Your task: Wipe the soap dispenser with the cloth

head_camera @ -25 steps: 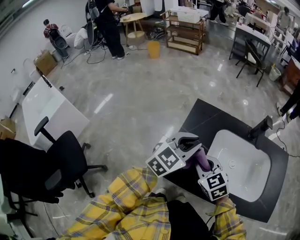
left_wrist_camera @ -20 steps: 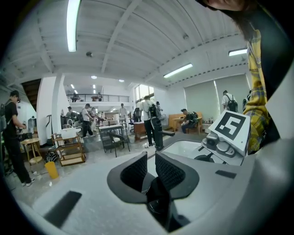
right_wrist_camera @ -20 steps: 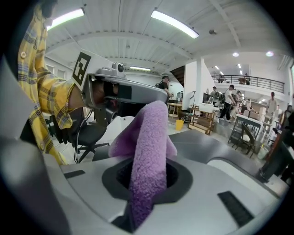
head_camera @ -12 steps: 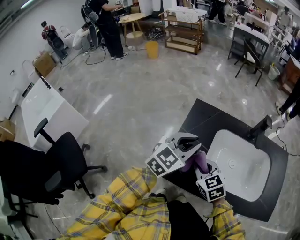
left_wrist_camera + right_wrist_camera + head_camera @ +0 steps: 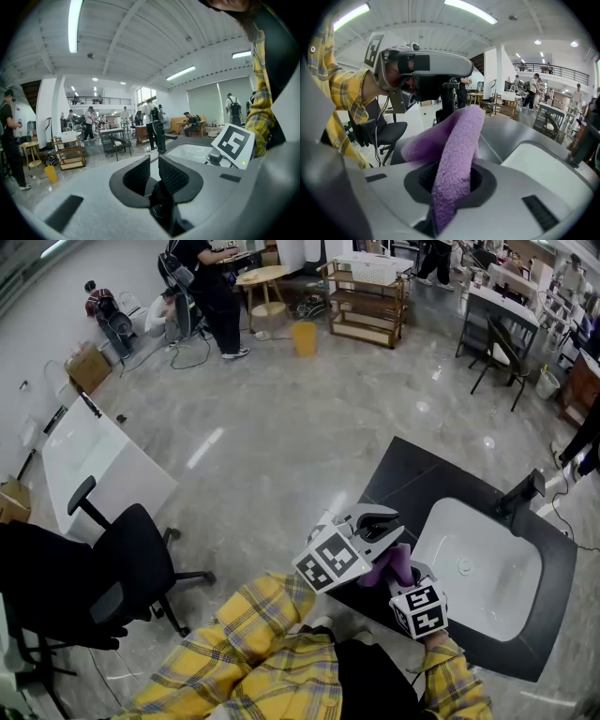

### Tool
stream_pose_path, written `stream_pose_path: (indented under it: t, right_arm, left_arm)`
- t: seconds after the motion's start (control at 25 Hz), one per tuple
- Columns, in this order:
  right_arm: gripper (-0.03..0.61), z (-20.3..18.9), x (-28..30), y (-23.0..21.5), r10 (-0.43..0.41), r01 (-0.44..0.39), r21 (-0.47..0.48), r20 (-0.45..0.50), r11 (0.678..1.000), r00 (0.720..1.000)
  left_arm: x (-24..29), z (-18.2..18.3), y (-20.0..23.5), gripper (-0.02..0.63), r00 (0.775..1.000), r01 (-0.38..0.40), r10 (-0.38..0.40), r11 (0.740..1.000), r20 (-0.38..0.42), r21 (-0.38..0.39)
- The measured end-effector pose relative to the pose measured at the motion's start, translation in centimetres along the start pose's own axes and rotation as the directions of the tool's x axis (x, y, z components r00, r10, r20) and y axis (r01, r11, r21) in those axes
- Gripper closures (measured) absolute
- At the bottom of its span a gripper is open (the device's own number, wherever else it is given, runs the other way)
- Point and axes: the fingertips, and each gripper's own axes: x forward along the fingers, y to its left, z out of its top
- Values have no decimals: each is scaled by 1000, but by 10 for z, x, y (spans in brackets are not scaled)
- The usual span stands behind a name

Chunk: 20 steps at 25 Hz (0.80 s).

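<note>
Nearest, at 6 o'clock of the head view: plaid sleeves (image 5: 272,634). Just past them, at 5 o'clock of centre: right tool (image 5: 405,577). Clamps the cloth (image 5: 392,563) between both pads, plain in the right gripper view. Purple, filling the jaws, climbing toward 12 o'clock, then folded over and hanging toward 9 o'clock.

At 11 o'clock of the cloth and just beside it: left tool (image 5: 380,518), over the near edge of the worktop (image 5: 403,474). Stands narrow in the left gripper view, pads nearly together, only a thin light slit between, nothing made out in it.

In the right gripper view, right under the left tool's tip and behind the cloth's fold: a dark upright column (image 5: 447,101). Cannot tell if the soap dispenser or not; cannot place the dispenser anywhere else.

Farther, at 3 o'clock of both tools: white sink (image 5: 478,568) sunk in the black worktop, with a black faucet (image 5: 525,493) at 1 o'clock of it.

At 9 o'clock, well apart: black chair (image 5: 122,559) on the grey floor (image 5: 281,427), a white table (image 5: 94,470) beyond.

Farthest, at 12 o'clock: yellow bin (image 5: 307,337), wooden shelf (image 5: 367,301), a standing person (image 5: 217,287).
</note>
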Motion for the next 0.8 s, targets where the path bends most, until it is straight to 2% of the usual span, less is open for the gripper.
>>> stream_pose_path:
  t: [0.28, 0.44, 0.48, 0.56, 0.64, 0.72, 0.8]
  right_arm:
    - [541, -4, 5, 0, 16, -12, 77, -47, 997, 999]
    - [541, -1, -2, -2, 13, -11, 94, -21, 995, 1000]
    - [541, 2, -7, -3, 4, -4, 91, -3, 996, 1000]
    - [541, 7, -16, -2, -14, 11, 73, 33, 997, 999]
    - [541, 10, -22, -2, -26, 23, 56, 53, 998, 998]
    - [541, 10, -27, -2, -37, 34, 49, 61, 998, 997]
    - [541, 9, -29, -2, -44, 40, 49, 66, 998, 997]
  left_arm:
    - [-1, 1, 1, 563, 1000, 14, -14, 1000, -7, 13]
    - [-1, -2, 3, 560, 1000, -10, 9, 999, -26, -33]
    - [-2, -5, 3, 539, 999, -33, 31, 999, -38, -42]
    - [-9, -9, 6, 453, 994, -107, 104, 992, -45, -73]
    - [-17, -15, 11, 417, 981, -193, 189, 969, -36, -153]
    - [-23, -21, 13, 400, 964, -263, 264, 930, -31, -257]
    - [-28, -25, 13, 384, 946, -314, 322, 891, -30, -327]
